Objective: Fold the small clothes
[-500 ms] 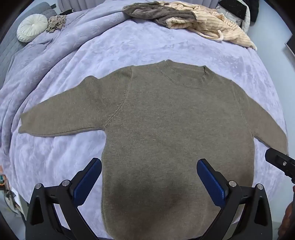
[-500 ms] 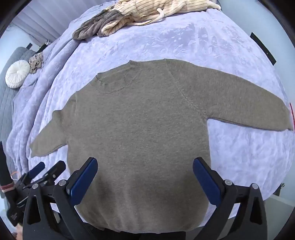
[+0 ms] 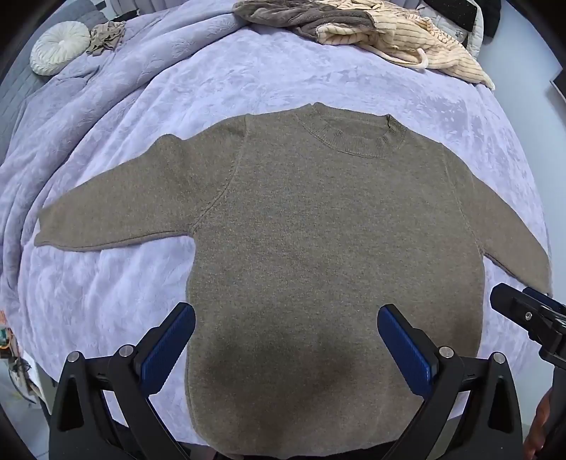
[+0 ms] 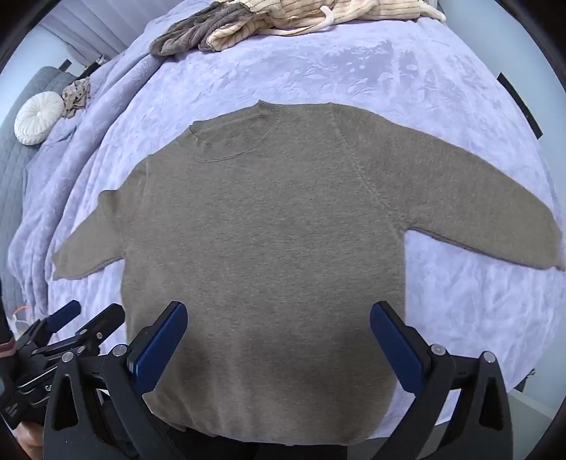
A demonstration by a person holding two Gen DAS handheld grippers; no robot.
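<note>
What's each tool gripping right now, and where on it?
Nothing. The left tool and right tool are both open above the brown sweater, which lies flat and unfolded on the lavender bedspread.

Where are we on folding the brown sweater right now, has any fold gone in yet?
Done: the brown sweater lies flat on the purple bedspread, both sleeves spread out, collar away from the camera. In hand: nothing; the left tool and right tool hover open above the hem. Left: every fold, sleeves and body, plus the pile of clothes at the far edge.
</note>
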